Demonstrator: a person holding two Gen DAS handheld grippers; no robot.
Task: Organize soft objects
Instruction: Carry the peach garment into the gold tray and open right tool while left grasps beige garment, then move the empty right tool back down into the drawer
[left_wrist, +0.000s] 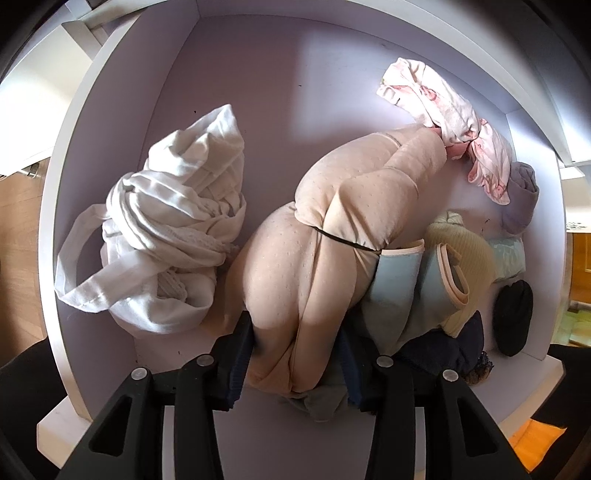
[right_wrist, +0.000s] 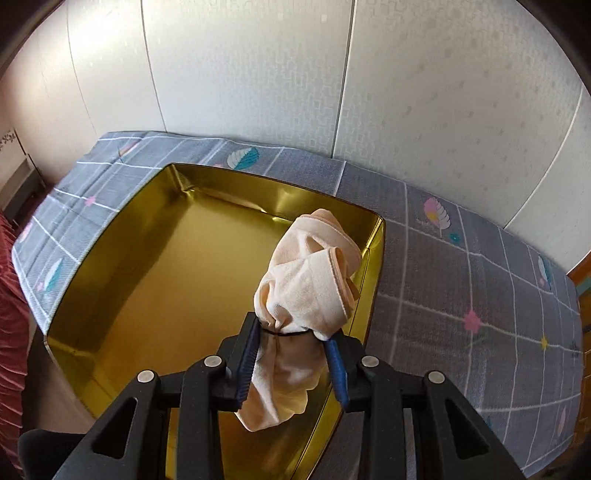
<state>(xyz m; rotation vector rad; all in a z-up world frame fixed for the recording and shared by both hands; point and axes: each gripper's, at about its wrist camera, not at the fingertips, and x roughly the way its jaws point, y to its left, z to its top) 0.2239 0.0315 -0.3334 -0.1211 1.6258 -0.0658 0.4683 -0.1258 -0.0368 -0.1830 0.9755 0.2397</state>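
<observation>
Peach bundle (left_wrist: 325, 236) fills the white drawer (left_wrist: 66, 155), clamped by the left gripper (left_wrist: 295, 332), crowded between a white garment (left_wrist: 166, 236) and rolled socks (left_wrist: 454, 266). Over the gold tin (right_wrist: 147, 273) on the bed cover (right_wrist: 461, 288), the right gripper (right_wrist: 291, 354) pinches a cream cloth (right_wrist: 306, 288).
</observation>
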